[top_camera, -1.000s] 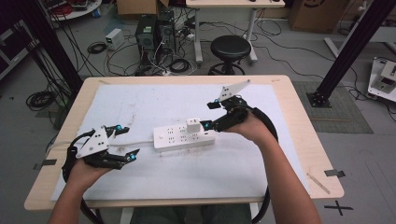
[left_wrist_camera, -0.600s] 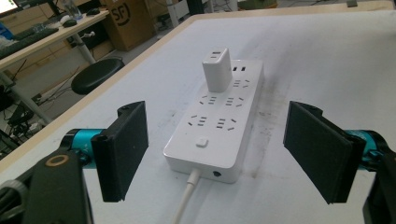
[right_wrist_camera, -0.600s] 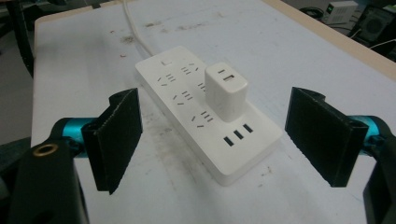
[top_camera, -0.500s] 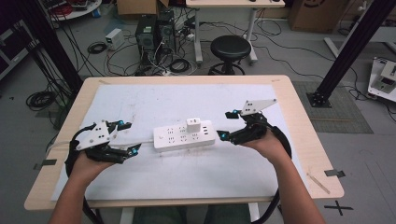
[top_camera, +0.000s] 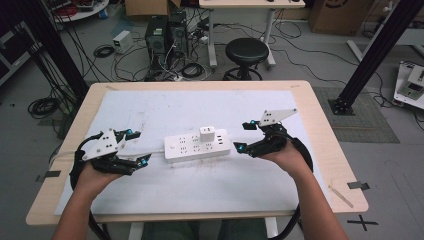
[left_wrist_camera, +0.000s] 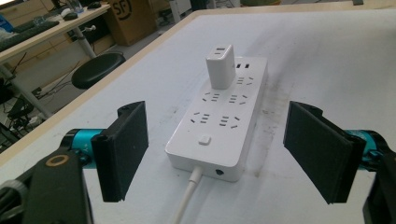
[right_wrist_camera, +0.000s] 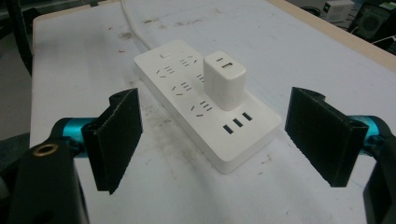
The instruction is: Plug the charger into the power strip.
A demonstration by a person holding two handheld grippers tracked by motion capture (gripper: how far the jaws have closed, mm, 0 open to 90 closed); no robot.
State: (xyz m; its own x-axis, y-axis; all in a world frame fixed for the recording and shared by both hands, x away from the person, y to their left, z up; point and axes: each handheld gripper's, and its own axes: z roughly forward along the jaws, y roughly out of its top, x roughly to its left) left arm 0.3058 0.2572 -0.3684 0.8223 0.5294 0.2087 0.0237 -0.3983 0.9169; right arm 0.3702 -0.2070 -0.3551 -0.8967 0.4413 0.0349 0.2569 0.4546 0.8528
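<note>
A white power strip [top_camera: 198,146] with 1 charger [top_camera: 207,134] plugged in lies mid-table [top_camera: 320,150]; the left claw [top_camera: 135,147] and right claw [top_camera: 246,136] flank it, both spread wide and empty. Steadying the strip before pulling straight up looks wisest.

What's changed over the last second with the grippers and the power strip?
The right gripper let go of the charger plugged into the power strip and drew back to the strip's right end, jaws open. The left gripper edged slightly away from the strip's left end, open as before. Strip and charger stayed put on the white mat.
</note>
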